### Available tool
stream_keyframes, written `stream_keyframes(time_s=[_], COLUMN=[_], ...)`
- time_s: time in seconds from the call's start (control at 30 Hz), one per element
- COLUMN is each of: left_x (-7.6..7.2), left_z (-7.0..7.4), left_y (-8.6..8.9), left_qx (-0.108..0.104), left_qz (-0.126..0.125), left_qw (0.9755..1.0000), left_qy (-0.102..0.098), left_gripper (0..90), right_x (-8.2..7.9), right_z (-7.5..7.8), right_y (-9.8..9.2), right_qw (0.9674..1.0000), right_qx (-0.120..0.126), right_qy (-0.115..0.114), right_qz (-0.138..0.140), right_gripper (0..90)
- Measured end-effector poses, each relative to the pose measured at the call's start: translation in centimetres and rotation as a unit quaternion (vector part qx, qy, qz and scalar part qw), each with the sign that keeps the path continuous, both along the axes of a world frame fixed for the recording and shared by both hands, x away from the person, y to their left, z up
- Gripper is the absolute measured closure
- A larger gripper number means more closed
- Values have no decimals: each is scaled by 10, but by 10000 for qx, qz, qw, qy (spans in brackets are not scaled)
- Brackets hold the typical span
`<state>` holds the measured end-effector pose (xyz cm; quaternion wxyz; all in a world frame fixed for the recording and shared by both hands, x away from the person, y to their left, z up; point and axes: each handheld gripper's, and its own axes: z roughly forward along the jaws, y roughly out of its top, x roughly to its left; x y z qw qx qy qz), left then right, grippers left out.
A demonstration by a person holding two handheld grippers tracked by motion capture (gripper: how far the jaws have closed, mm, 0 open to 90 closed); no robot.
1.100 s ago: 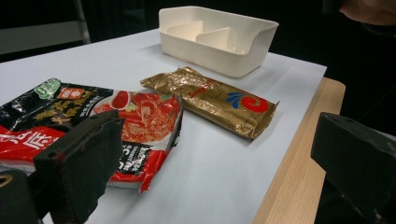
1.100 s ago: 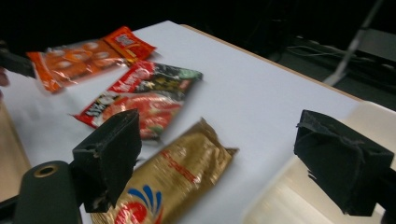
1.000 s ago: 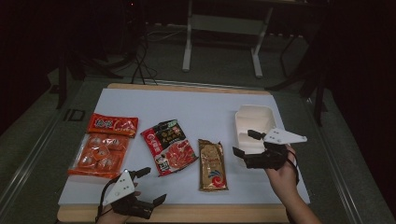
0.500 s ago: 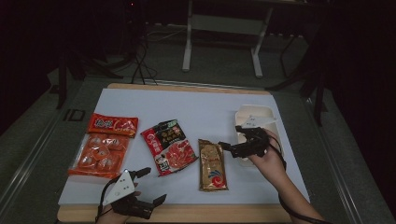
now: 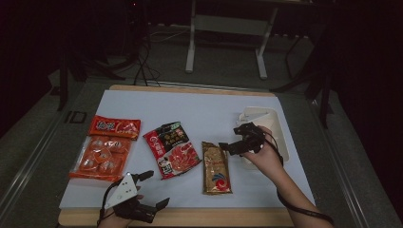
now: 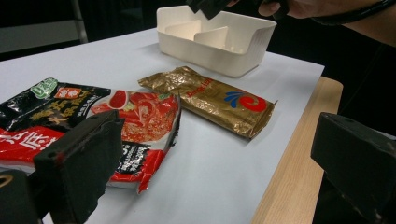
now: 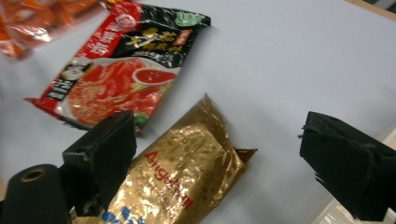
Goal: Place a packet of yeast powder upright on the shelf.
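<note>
My right claw (image 5: 231, 141) hovers released over the far end of the crinkled gold foil packet (image 5: 216, 167) — flat mid-surface. Likely light, soft, slippery — best pinched at its sealed far edge. Left claw (image 5: 151, 189) released, idle.

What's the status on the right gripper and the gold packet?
Right gripper open over gold packet, not touching. Left gripper open, idle. Nothing in the way.

The right gripper (image 5: 230, 142) has swung left, off the white plastic divided bin (image 5: 278, 124), and now hangs with its fingers spread over the top end of the crinkled gold foil packet (image 5: 216, 167). The hand (image 5: 266, 156) holding it has followed, crossing the bin's near edge.
</note>
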<state>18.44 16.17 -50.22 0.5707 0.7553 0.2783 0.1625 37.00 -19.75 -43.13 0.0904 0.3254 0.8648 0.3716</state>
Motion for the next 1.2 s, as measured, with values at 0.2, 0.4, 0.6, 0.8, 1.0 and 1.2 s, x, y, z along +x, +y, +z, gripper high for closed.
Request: stream_keyframes(time_s=[0.2,0.4,0.6,0.8,1.0,1.2], left_x=[0,0,-1,0,0,0], left_z=[0,0,0,0,0,0], left_y=[0,0,0,0,0,0], left_qx=[3,-5,-1,-1,4,12], left_qz=[-12,-15,-26,-28,-30,-40], left_qw=[10000,10000,10000,10000,10000,10000], left_qy=[-5,-6,-8,-8,-1,-5], left_gripper=[29,29,30,30,29,30], right_x=[11,24,33,36,42,46], right_z=[-7,-17,-31,-41,-47,-55], right_y=[13,21,28,36,39,43], right_qw=[9996,9985,9965,9927,9888,9822], right_qx=[-216,-345,-502,-723,-918,-1257], right_qy=[174,411,667,966,1160,1373], right_qz=[12,-54,-99,-89,-210,-266], right_gripper=[111,128,136,147,210,226])
